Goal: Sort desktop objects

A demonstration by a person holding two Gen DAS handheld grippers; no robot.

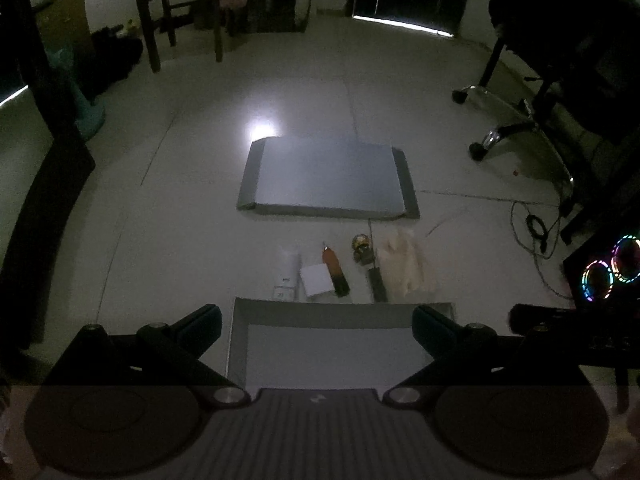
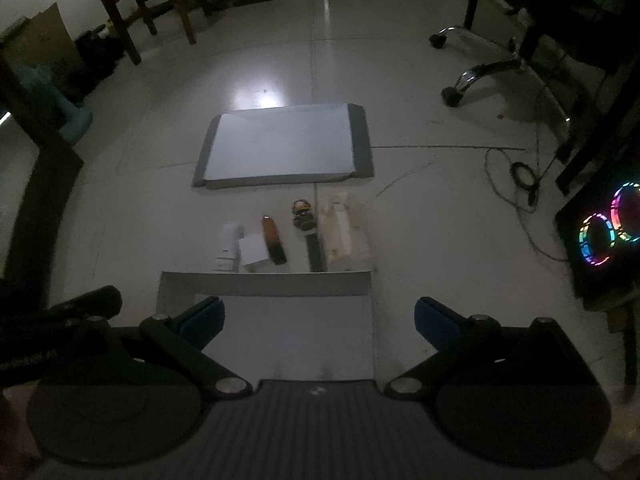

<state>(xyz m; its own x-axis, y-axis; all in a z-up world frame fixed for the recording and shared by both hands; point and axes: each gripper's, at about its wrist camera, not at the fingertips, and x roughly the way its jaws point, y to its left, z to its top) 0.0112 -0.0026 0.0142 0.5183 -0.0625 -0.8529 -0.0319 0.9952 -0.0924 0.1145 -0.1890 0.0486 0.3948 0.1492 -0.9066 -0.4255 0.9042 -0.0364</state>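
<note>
A row of small objects lies on the pale floor between two flat grey trays. From left: a white tube (image 1: 289, 268) (image 2: 228, 246), a white box (image 1: 318, 279) (image 2: 253, 252), an orange-and-black pen-like tool (image 1: 335, 270) (image 2: 273, 240), a small round figurine (image 1: 362, 248) (image 2: 303, 214), a dark strip (image 1: 377, 282) (image 2: 315, 252), and a cream tissue pack (image 1: 402, 266) (image 2: 344, 236). The far tray (image 1: 408, 184) (image 2: 362, 144) holds nothing. My left gripper (image 1: 317, 326) and right gripper (image 2: 319, 318) both hang open over the near tray (image 1: 340, 314) (image 2: 264, 282), with nothing between their fingers.
The room is dim. An office chair base (image 1: 504, 128) (image 2: 476, 76) and cables (image 1: 536, 228) (image 2: 520, 180) lie to the right, next to a computer case with glowing fans (image 1: 612, 268) (image 2: 608, 228). A wooden chair (image 1: 180, 12) (image 2: 144, 4) stands at the back left.
</note>
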